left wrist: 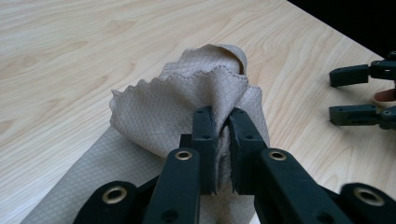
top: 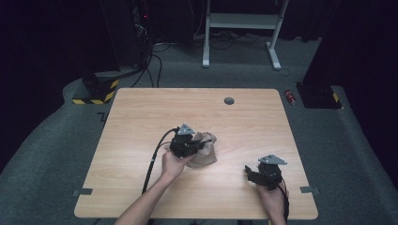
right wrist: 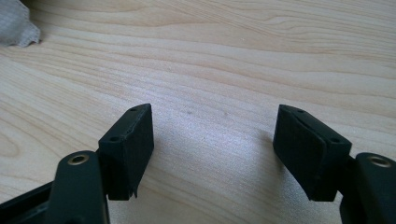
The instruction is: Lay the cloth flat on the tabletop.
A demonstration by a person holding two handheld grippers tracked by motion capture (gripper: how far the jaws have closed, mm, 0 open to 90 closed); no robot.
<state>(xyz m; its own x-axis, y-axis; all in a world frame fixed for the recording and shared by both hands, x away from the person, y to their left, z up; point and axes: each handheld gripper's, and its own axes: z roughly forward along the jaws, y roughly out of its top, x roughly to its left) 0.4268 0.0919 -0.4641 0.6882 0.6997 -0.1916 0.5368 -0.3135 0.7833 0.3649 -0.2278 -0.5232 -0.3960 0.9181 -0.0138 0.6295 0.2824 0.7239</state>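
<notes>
From the high view I read the desk [top: 141, 112] as a light wooden top carrying one beige cloth [top: 206, 151], which lies bunched near its middle, slightly toward my side. The relation that governs the coming move is this: the cloth sits directly at the left gripper [top: 187, 140] and well apart from the right gripper [top: 263, 174], which rests near the front right edge, so the left hand [top: 172, 165] is the nearer one by a clear margin, and the free fabric lies to the right gripper's upper left. In the left gripper view, the left gripper [left wrist: 223, 140] has its jaws drawn narrow on a raised fold of the cloth [left wrist: 187, 100], with the scalloped hem standing up just beyond the tips and a flatter length trailing back along the desk toward the camera; I judge that length to be its long axis. In the right gripper view, the right gripper [right wrist: 212, 144] has its jaws wide with bare wood between them, and a corner of the cloth [right wrist: 16, 25] appears at the upper left edge.
</notes>
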